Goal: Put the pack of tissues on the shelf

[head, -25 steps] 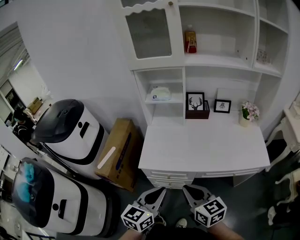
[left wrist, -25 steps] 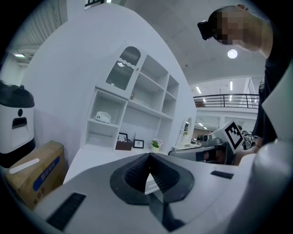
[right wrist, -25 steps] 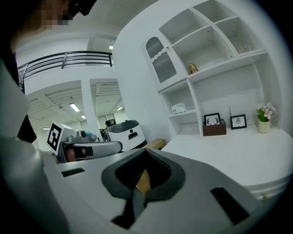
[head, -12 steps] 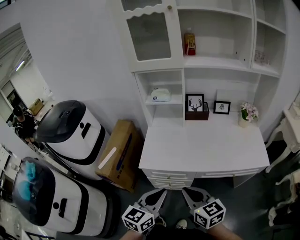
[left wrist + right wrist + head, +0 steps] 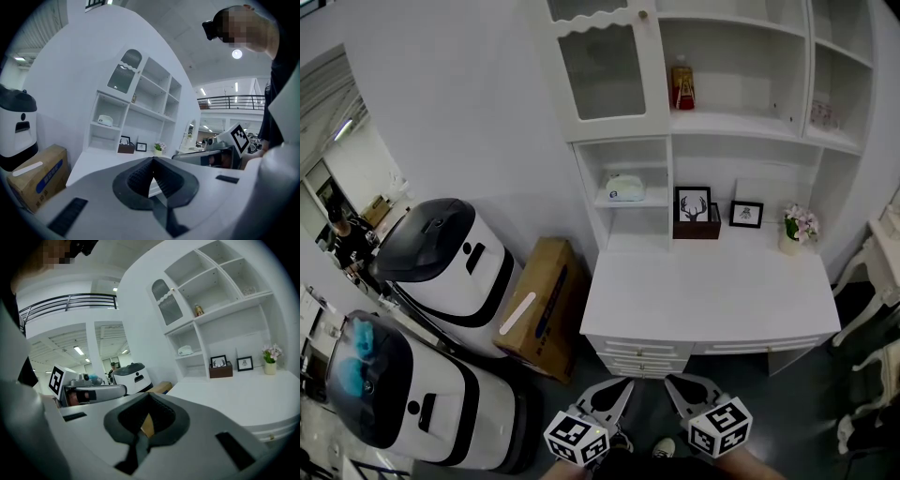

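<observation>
The pack of tissues [image 5: 623, 187], a pale rounded pack, lies on the small shelf [image 5: 630, 201] of the white hutch, left of the framed pictures. It also shows in the left gripper view [image 5: 105, 120] and in the right gripper view [image 5: 185, 350]. My left gripper [image 5: 619, 386] and right gripper [image 5: 675, 384] hang side by side low in front of the desk, far from the pack. Both are shut, with nothing between the jaws. In their own views the left gripper [image 5: 152, 165] and right gripper [image 5: 149, 400] point toward the hutch.
The white desk [image 5: 712, 291] carries a deer picture [image 5: 691, 206], a smaller frame [image 5: 746, 214] and a flower pot [image 5: 795, 228]. A bottle [image 5: 682, 84] stands on a higher shelf. A cardboard box [image 5: 539, 305] and two white machines [image 5: 441, 253] stand left of the desk.
The head view has shifted slightly, so the hutch sits a little differently in frame. Both grippers stay low, shut and nearly still.
</observation>
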The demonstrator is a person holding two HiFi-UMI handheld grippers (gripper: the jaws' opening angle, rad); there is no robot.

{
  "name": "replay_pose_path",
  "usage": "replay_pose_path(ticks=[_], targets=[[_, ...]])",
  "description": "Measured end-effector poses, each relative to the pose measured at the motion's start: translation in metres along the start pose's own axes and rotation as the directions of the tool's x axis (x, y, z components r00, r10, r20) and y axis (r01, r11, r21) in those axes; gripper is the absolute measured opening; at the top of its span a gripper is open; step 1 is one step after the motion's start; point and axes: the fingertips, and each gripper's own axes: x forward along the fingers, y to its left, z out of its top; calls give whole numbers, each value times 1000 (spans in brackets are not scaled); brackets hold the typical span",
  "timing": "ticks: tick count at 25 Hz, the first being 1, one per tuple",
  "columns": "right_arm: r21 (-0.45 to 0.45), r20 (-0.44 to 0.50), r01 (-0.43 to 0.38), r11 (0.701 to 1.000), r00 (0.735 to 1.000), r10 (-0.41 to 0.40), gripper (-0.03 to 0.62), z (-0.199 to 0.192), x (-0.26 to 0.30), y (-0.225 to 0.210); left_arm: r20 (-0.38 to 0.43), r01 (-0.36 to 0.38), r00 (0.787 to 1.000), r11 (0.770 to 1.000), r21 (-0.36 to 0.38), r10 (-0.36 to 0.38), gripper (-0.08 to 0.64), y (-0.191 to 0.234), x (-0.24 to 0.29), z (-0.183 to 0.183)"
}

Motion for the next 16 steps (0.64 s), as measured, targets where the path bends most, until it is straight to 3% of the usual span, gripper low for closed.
replay_pose_path(ticks=[16], targets=[[-1,-12,-23,1000,1000,23,3,-4,7,1,-3,-9,1000,1000,4,9,3,4,0,-2]])
